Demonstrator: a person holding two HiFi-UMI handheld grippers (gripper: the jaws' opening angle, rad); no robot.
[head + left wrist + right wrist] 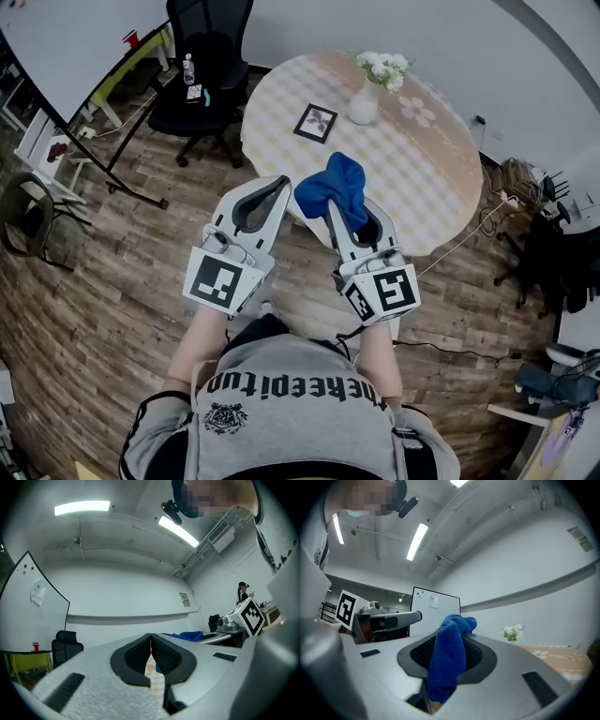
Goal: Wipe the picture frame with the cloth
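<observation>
The right gripper [341, 208] has its fingers clamped on a blue cloth [330, 186], which bunches past the tips. I judge it is held this way so a loose wad is free to press on the frame. The left gripper [278, 184] sits alongside, its fingers closed together on nothing, probably kept spare to steady the frame. Both are at the near rim of the round worktop [427, 183]. The picture frame [316, 123] is well apart, at 12 o'clock from the cloth, with a vase of flowers [365, 101] at its 2 o'clock. The frame seems to lie face up, nearly square, its edges turned slightly clockwise, so I cannot tell its long axis.
</observation>
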